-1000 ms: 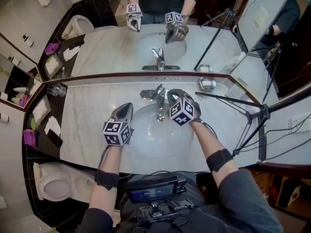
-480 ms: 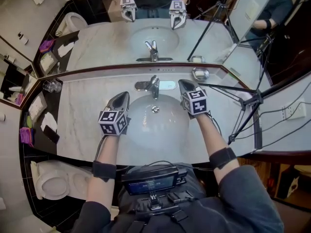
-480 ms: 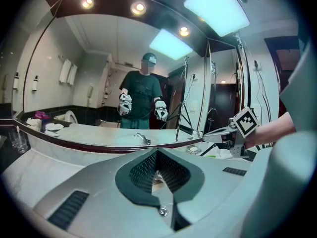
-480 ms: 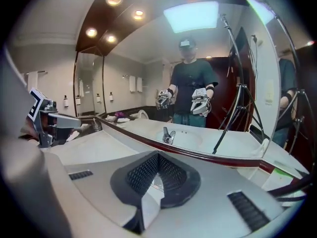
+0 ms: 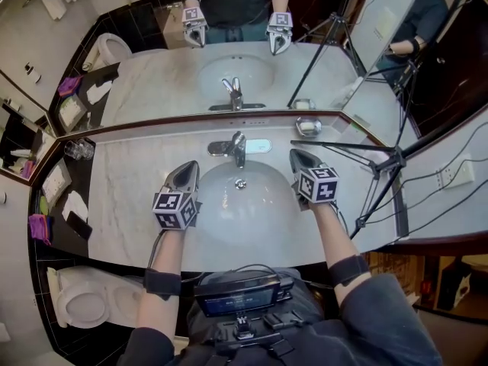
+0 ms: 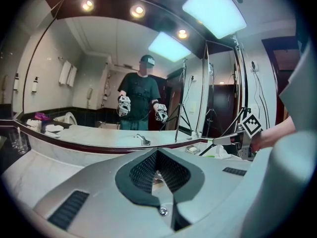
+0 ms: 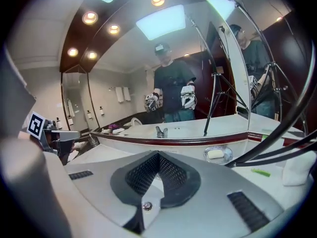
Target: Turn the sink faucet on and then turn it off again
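Forearms stretch forward over marble counter [image 5: 133, 189], one on each side of sink basin [image 5: 252, 212].

Head view:
- left gripper [image 5: 188, 166] sits over the basin's left rim. It points at mirror [image 5: 229, 59], with its marker cube toward the person. Jaws are together and hold nothing.
- right gripper [image 5: 294, 155] sits over the right rim on the same heading. Jaws are together and empty.
- sink faucet [image 5: 237, 148] stands between the two tips and slightly beyond them. Neither gripper touches it. Running water can't be made out.
- soap dish [image 5: 308, 126] is just beyond the right gripper's tip, against the mirror edge.
- tripod [image 5: 385, 162] stands right of the right gripper. One leg reaches across the counter just past that tip.
- glass tumblers [image 5: 78, 149] are well left of the left gripper.
- toilet [image 5: 82, 300] is below and left of the left forearm.

Left gripper view:
- Jaws meet tip to tip and nothing is clamped.
- The mirror straight ahead reflects the person holding both grippers up.
- The right gripper's marker cube shows at far right, level with this one.
- The soap dish and a white cloth [image 6: 224, 153] lie ahead to the right.

Right gripper view:
- Jaws are closed and empty.
- The soap dish, with a pale soap bar in it, is just right of the tip.
- Dark tripod legs cross the right side.
- A green strip [image 7: 260, 172] lies on the counter further right.
- The left gripper's cube is at far left.
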A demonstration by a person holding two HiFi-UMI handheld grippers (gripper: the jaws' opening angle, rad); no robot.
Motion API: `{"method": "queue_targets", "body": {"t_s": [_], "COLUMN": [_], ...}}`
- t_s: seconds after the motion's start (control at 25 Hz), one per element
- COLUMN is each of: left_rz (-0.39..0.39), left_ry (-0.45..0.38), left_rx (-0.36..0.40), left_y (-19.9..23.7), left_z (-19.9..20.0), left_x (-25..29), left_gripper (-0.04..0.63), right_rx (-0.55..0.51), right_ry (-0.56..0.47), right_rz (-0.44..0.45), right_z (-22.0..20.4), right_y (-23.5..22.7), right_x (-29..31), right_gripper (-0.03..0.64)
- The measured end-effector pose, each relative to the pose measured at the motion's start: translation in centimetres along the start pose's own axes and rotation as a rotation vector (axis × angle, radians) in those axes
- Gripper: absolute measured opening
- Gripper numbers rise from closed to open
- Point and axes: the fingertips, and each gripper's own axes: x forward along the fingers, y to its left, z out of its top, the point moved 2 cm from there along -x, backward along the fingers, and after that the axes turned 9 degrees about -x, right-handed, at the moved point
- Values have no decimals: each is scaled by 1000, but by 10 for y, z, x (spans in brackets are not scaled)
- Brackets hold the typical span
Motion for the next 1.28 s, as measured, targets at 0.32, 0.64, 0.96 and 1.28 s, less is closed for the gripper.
{"method": "queue_targets", "body": {"t_s": [0.32, 0.64, 0.96, 1.28], "left_rz": [-7, 9, 24, 51], "left_ry": [11, 13, 10, 25], "left_rx": [16, -24, -13, -10], "left_y": [-4, 0, 5, 15], "left_z": [-4, -7, -2, -6], "left_x": [-5, -8, -10, -6], "left_gripper": [-6, -6, -5, -6], "right_rx": [50, 7, -291, -852], "right_ry": [-18, -17, -2, 76], "right_rz": [3, -1, -107, 7], "right_z": [-7, -12, -7, -10], "right_y": [-2, -1, 1, 54], "right_x": [-10, -13, -1, 53], "right_gripper": [18, 18, 21, 146]}}
